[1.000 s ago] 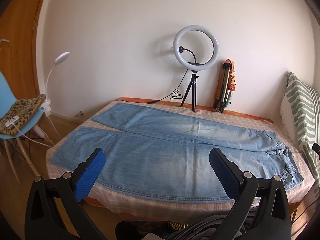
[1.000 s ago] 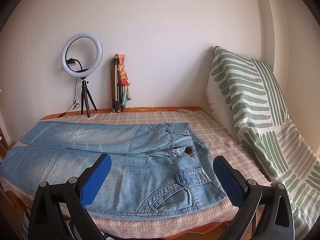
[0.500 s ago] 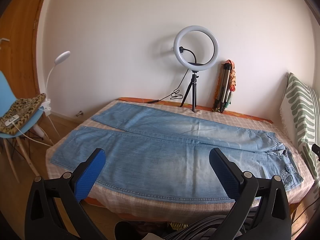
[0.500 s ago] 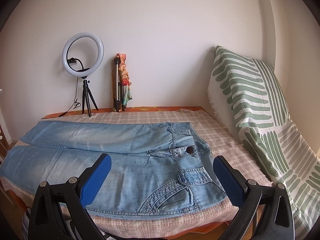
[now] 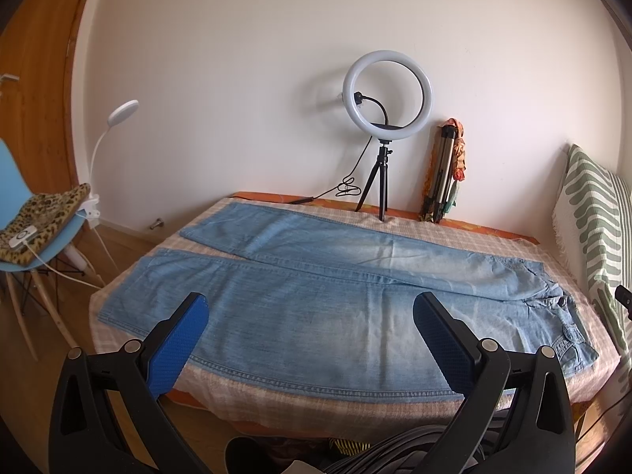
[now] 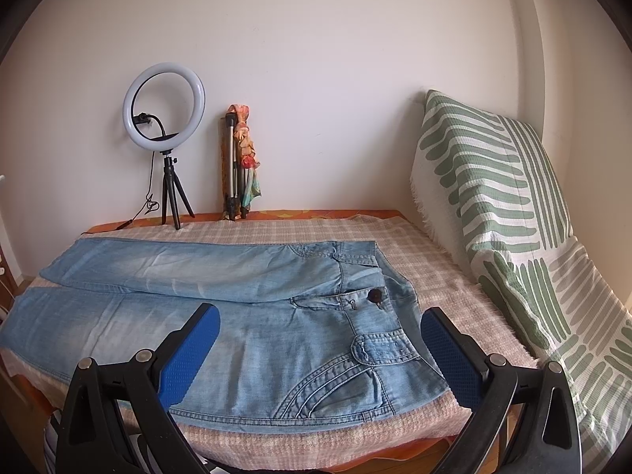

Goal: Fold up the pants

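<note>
nothing moved; both grippers [image 5: 310, 312] [image 6: 320, 324] gape; only right view shows jeans [image 6: 245, 316] button [image 6: 374, 296].

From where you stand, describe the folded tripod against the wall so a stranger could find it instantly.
Start at the white wall behind the bed with the light blue denim pants. Right of the round white ring light on its black stand leans a folded silver tripod. Unlike the ring light, its legs are closed and an orange patterned scarf drapes over it.

Ring light [image 5: 387, 94] on tripod upper centre, folded tripod [image 5: 441, 175] beside it; striped cushion [image 6: 493, 213] right; blue chair [image 5: 23, 205] far left
</note>
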Motion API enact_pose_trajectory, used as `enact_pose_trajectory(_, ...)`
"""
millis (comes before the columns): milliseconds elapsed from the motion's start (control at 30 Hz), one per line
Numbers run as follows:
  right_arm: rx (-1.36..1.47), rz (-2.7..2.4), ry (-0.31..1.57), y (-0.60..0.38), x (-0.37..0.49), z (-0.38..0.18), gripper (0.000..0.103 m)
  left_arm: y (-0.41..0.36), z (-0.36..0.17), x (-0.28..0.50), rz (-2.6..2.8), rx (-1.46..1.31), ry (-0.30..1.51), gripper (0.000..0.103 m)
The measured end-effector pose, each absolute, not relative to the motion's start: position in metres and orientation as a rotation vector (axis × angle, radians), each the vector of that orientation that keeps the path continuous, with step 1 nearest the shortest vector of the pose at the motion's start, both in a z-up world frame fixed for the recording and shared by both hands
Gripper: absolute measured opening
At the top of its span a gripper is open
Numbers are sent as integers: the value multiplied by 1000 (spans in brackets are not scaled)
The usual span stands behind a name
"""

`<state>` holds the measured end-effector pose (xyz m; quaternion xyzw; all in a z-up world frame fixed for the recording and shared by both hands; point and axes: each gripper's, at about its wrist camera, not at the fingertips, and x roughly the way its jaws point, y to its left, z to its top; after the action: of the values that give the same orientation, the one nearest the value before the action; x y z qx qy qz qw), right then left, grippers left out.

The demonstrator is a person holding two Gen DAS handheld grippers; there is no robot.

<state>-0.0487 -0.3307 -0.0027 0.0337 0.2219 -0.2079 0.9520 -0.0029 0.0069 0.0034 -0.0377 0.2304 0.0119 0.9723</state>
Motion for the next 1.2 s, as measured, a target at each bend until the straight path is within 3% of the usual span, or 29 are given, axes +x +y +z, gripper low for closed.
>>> enact_pose_trajectory(1200, 9, -308, 468, -337, -8, 9, 103, 53, 6, 19, 99, -60, 478, 103)
